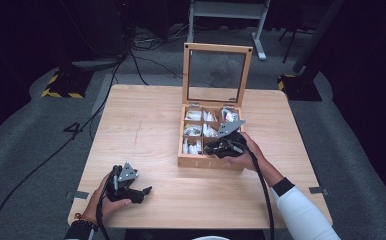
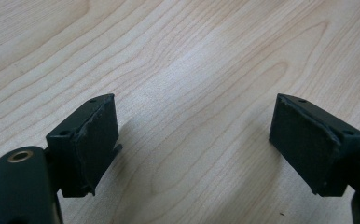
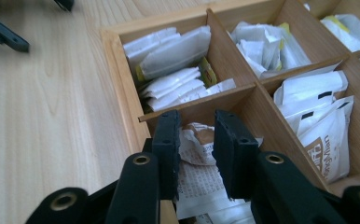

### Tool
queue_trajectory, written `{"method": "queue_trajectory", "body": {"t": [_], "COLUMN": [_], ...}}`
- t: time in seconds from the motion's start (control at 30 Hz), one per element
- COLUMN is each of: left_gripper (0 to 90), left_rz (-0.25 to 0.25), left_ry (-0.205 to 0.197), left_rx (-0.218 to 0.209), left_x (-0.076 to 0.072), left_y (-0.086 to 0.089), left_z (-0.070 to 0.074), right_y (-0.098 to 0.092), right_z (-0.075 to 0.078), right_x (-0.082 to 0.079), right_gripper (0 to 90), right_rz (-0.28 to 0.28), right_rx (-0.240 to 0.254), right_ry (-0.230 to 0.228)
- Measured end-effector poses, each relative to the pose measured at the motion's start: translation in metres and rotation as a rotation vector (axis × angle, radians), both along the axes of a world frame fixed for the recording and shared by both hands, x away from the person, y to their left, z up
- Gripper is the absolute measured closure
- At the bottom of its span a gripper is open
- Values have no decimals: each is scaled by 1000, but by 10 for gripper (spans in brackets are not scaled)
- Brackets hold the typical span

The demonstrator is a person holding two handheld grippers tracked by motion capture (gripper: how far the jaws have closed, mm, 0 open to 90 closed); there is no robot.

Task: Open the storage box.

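The left gripper [image 1: 142,192] rests near the front left corner of the table [image 1: 146,120], its jaws spread wide with only bare wood between them in the left gripper view, so it is released and idle.

To the right of it, the right gripper [image 1: 212,148] reaches into the wooden box [image 1: 210,162], whose glass lid [image 1: 217,75] stands upright at the back. In the right gripper view its jaws are close together over a crumpled printed sachet [image 3: 197,158] in the front compartment on the box's left side, just behind the front wall. The paper sits between the pads, but I cannot tell whether they already press on it; there appears to be a narrow gap on one side.

To do this step well, I judge the jaws should close squarely on the upper edge of that one sachet, low enough to bite paper rather than slip off, yet clear of the divider [image 3: 201,100] just beyond the tips. A straight lift upward would then avoid dragging neighbouring packets [image 3: 178,70] along.

The sachet appears to lean on edge, its long axis running from the front wall toward the divider and tilted upward, with its crinkled top edge pointing up toward the jaws.
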State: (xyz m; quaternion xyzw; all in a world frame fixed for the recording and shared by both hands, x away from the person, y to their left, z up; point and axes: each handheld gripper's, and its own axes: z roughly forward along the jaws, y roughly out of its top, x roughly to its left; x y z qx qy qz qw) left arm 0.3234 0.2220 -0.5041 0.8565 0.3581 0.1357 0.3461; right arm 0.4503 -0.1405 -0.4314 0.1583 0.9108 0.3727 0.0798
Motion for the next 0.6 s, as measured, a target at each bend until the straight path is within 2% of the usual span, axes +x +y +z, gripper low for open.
{"method": "queue_trajectory", "body": {"t": [0.1,0.23,0.3,0.6], "left_gripper": [160,159,160,159], "left_rz": [-2,-1,-3,-6], "left_ry": [0,-1,-1,0], "left_rx": [1,0,0,-1], "left_x": [0,0,0,1], "left_y": [0,0,0,0], "left_z": [0,0,0,0], "right_y": [6,6,5,-8], "right_z": [-2,-3,-2,4], "right_x": [-2,0,0,-1], "right_gripper": [806,878,900,900], "right_rz": [11,2,-5,-30], "right_rx": [-45,-65,-57,17], "right_ry": [-10,-1,-1,-29]}}
